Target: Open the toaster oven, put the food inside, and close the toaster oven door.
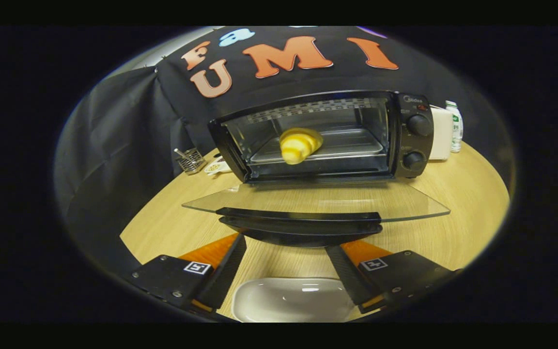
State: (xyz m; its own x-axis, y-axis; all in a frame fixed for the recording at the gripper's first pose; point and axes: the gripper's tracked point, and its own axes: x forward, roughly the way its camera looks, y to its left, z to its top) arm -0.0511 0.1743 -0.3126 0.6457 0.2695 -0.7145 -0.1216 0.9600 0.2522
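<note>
Item, gripper [286, 271]: I hold it low over the table, fingers spread apart and gripping nothing, both showing at the bottom of the frame.

Item, toaster oven [325, 135]: centre of the frame, well beyond the fingers, cavity facing me. Its glass door [315, 201] lies folded down flat, its dark handle [301, 225] nearest me, just ahead of the fingertips. I judge the door lies open this way so the food could go in.

Item, croissant [299, 144]: the food, resting on the tray [337, 145] inside the oven, toward its left. I judge the placing done and the closing of the door left to do; the handle sits where I could lift it.

Item, white dish [291, 298]: empty, on the wooden table [453, 194] between the fingers at bottom centre.

Item, surroundings: a small wire basket [191, 160] left of the oven, a white box [440, 133] and a small bottle [455, 125] to its right. None lies between my fingers and the handle.
</note>
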